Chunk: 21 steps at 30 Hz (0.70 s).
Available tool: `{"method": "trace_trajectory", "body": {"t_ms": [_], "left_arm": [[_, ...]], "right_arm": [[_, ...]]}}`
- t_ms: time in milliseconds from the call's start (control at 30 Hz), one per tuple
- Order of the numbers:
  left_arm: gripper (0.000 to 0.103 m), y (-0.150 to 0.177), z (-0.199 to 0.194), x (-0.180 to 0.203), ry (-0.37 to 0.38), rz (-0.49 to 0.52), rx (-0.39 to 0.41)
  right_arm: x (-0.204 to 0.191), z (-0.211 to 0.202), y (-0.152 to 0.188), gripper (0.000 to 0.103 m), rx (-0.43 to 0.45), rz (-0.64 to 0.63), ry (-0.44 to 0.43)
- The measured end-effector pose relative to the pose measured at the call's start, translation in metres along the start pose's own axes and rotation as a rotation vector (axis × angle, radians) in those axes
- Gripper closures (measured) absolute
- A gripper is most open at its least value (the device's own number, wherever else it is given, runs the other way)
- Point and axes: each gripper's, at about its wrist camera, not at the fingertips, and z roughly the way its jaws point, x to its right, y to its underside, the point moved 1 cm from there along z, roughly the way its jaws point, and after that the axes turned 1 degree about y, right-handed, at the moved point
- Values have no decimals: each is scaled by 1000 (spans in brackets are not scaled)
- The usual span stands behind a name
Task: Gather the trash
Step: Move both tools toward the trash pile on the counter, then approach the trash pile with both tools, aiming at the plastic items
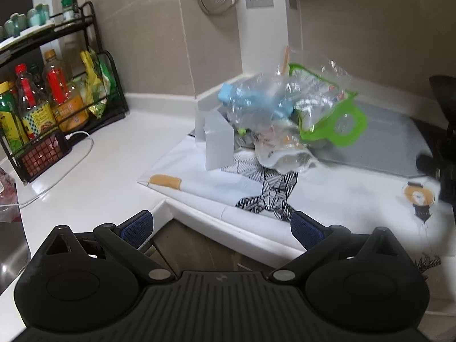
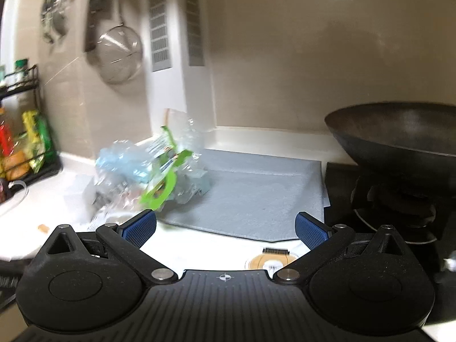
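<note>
**A:** Start close in. What are your tools doing?

**B:** My left gripper (image 1: pixel 221 228) has its blue pads spread wide, nothing between them. It hangs over the counter's front edge (image 1: pixel 228 228). My right gripper (image 2: pixel 225 228) is just as wide apart and just as bare, held above the white countertop (image 2: pixel 199 245).

**A:** And past the fingertips?

**B:** Ahead of the left one lies a white mat with a black geometric print (image 1: pixel 270 196). Ahead of the right one there's a grey mat (image 2: pixel 256 196), flat on the counter.

**A:** The trash?

**B:** Further out, ahead and a touch right of my left tool: a heap of crumpled clear plastic (image 1: pixel 265 99) with a green-trimmed bag (image 1: pixel 342 125) on its right side and a translucent white container (image 1: pixel 218 142) just left of it. From my right tool the heap (image 2: pixel 142 171) sits ahead-left, blurred.

**A:** Beyond?

**B:** Far left, a black rack of bottles (image 1: pixel 42 108). Far right, a dark wok (image 2: pixel 399 131) on the stove. A metal strainer (image 2: pixel 119 54) hangs on the wall.
</note>
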Motion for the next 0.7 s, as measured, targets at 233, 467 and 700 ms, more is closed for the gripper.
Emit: {"method": "trace_trajectory", "body": {"t_ms": [233, 467, 700], "left_arm": [[0, 2, -17, -4, 4, -10, 29], [0, 9, -29, -9, 15, 14, 12], [0, 8, -34, -12, -1, 20, 23]], "right_arm": [[-9, -24, 2, 0, -9, -54, -17], [-17, -40, 1, 0, 15, -73, -28], [-23, -46, -2, 0, 30, -103, -35]]}}
